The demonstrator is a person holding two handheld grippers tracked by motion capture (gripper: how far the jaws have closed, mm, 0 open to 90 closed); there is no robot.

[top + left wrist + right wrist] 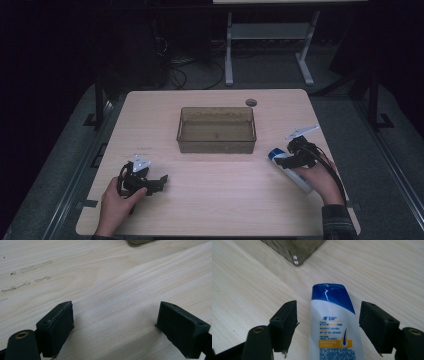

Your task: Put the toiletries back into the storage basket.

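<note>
Right of the bin [216, 130], the right gripper [328, 325] has its jaws wide apart astride a lying bottle [334, 322], not touching. The left gripper [115, 325], near-left of the bin, gapes over bare table [100, 277].

This looks like a lab or recording room rather than a home. A pale wooden desk [215, 200] stands alone on grey carpet [400, 165], lit while the room around it lies dark. Black stand legs [98, 107] rise at either side of it. Behind it, loose cables [177, 75] trail over the floor beside the white metal frame of another desk [267, 35], and dark equipment sits in the shadow.
</note>
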